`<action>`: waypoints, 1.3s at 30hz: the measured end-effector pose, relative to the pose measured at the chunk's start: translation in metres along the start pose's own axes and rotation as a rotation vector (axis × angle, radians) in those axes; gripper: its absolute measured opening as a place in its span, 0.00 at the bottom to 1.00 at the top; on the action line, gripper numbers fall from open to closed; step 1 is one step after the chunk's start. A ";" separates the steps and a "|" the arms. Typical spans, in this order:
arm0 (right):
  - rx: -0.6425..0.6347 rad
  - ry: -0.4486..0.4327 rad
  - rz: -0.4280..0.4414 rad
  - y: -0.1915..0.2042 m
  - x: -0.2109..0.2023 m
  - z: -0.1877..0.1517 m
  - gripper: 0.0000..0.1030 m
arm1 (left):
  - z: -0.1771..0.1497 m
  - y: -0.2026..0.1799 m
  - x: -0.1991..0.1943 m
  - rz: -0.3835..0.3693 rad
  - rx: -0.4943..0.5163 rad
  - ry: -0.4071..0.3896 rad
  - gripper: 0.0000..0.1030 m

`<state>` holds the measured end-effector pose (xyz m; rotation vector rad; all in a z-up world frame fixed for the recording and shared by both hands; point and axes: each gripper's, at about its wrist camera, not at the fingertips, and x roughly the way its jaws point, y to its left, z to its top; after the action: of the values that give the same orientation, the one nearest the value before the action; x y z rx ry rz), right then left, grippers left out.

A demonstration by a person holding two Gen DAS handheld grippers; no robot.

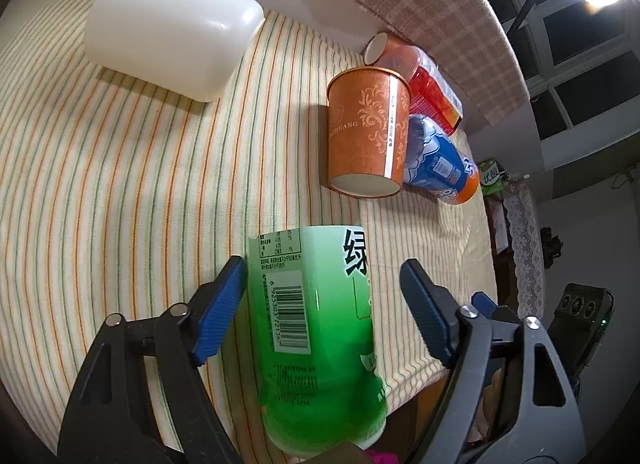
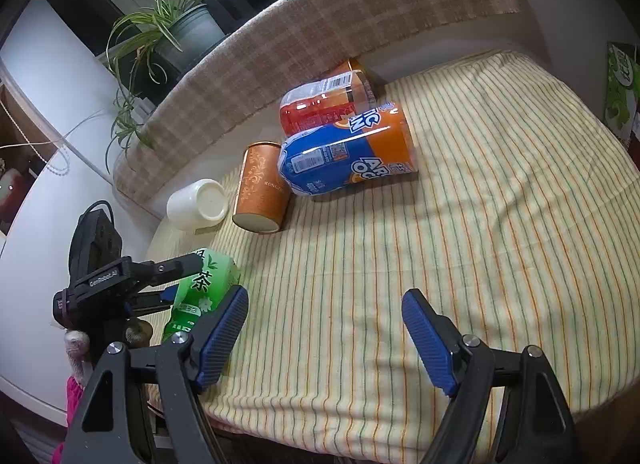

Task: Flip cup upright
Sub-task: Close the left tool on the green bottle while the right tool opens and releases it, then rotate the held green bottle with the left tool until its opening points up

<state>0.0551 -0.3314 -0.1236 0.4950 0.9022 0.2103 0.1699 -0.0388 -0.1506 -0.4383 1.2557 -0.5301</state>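
A green tea cup (image 1: pixel 316 328) lies on its side on the striped cloth (image 1: pixel 120 183), between the fingers of my left gripper (image 1: pixel 322 308). The left jaws are open around it: the left pad (image 1: pixel 222 304) touches the cup, the right pad (image 1: pixel 426 312) stands apart from it. The cup also shows in the right wrist view (image 2: pixel 202 288), with the left gripper (image 2: pixel 132 284) over it near the table's left edge. My right gripper (image 2: pixel 324 338) is open and empty above the cloth near the front edge.
An orange paper cup (image 1: pixel 366 131) (image 2: pixel 262 187) stands upside down, a white cup (image 1: pixel 168 27) (image 2: pixel 198 203) lies tipped over, and a blue-orange cup (image 2: pixel 348 149) and a red cup (image 2: pixel 324 101) lie on their sides. A plaid backrest (image 2: pixel 320 23) runs behind. The table edge (image 1: pixel 420 384) is close.
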 end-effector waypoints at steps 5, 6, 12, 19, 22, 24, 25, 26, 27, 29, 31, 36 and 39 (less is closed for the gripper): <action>0.007 0.003 -0.004 -0.003 0.001 -0.001 0.79 | 0.002 0.000 0.006 0.005 -0.001 0.011 0.68; 0.010 0.004 -0.004 -0.004 0.001 0.000 0.79 | 0.002 0.000 0.006 0.007 0.003 0.012 0.65; 0.028 -0.001 -0.010 -0.010 0.000 0.002 0.79 | 0.001 -0.004 0.006 0.021 0.021 -0.004 0.58; 0.034 -0.003 -0.014 -0.011 0.000 0.002 0.79 | -0.006 -0.018 -0.008 0.051 0.085 -0.062 0.58; 0.040 0.004 -0.011 -0.012 0.002 0.001 0.79 | -0.011 -0.025 -0.014 0.070 0.116 -0.093 0.58; 0.041 0.006 -0.010 -0.012 0.003 0.001 0.79 | -0.014 -0.031 -0.019 0.090 0.143 -0.119 0.57; 0.041 0.007 -0.010 -0.011 0.004 0.001 0.79 | -0.016 -0.034 -0.021 0.102 0.159 -0.134 0.57; 0.041 0.008 -0.009 -0.011 0.004 0.001 0.79 | -0.018 -0.036 -0.023 0.109 0.170 -0.144 0.57; 0.042 0.008 -0.009 -0.011 0.004 0.000 0.79 | -0.019 -0.039 -0.025 0.119 0.183 -0.158 0.57; 0.043 0.007 -0.009 -0.011 0.003 0.000 0.79 | -0.022 -0.044 -0.029 0.136 0.208 -0.184 0.57; 0.045 0.006 -0.009 -0.011 0.003 0.000 0.79 | -0.025 -0.051 -0.033 0.155 0.234 -0.211 0.57; 0.045 -0.001 -0.008 -0.011 0.002 -0.001 0.79 | -0.031 -0.062 -0.041 0.196 0.283 -0.279 0.57; 0.043 -0.006 -0.010 -0.010 0.001 -0.001 0.79 | -0.036 -0.070 -0.045 0.245 0.336 -0.349 0.57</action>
<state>0.0545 -0.3396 -0.1297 0.5301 0.9045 0.1803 0.1155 -0.0683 -0.0844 -0.0840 0.8485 -0.4231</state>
